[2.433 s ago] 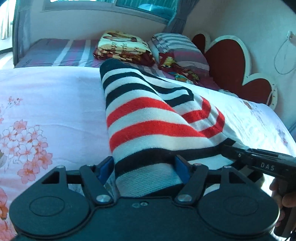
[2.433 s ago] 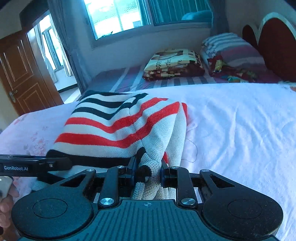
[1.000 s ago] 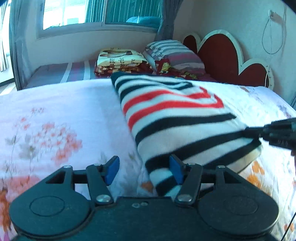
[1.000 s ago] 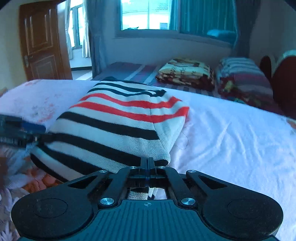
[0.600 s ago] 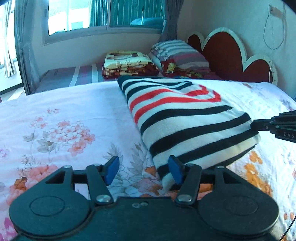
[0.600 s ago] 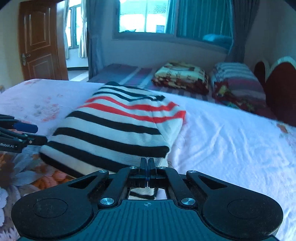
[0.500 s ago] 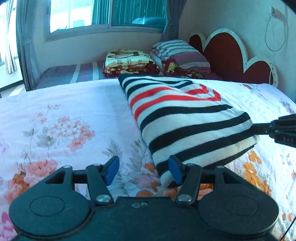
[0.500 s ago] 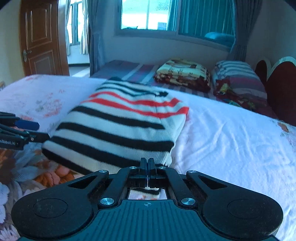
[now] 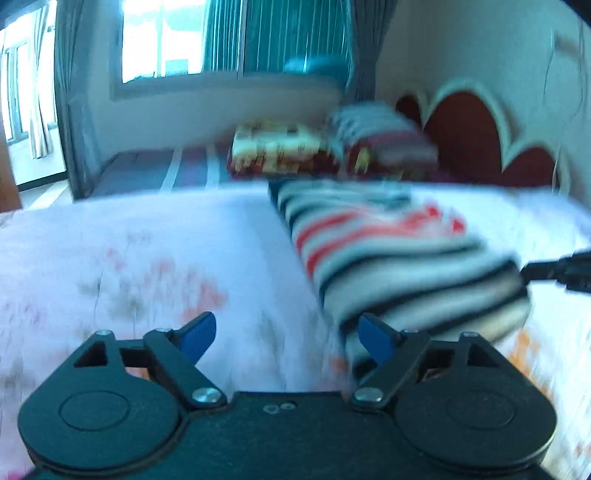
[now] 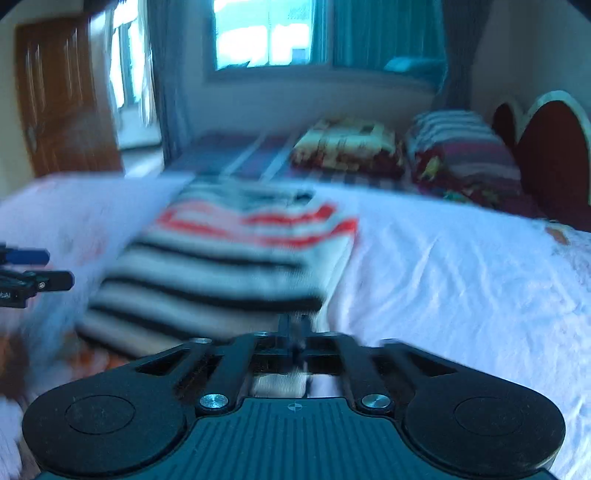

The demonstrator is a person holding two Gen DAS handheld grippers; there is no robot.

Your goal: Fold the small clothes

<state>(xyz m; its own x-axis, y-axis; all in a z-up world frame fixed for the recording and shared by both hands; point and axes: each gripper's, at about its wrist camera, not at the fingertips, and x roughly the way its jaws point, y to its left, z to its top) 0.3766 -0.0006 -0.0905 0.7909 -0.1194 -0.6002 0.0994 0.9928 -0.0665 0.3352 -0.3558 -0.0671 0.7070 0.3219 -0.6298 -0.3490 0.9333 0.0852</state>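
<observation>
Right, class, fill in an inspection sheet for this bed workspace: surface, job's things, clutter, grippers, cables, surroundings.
Surface: flowered bed sheet, lightly creased.
Job's things: striped sweater, folded, lying flat on the sheet.
Clutter: folded blanket and striped pillow at the far end, apart from the sweater.
Grippers: left gripper open, jaws just opening, nothing between them; right gripper jaws just opening, but blur hides their state and whether cloth is between them.
Cables: faint wire on the wall near the headboard, blurred.
Surroundings: window, wooden door, heart-shaped headboard.
</observation>
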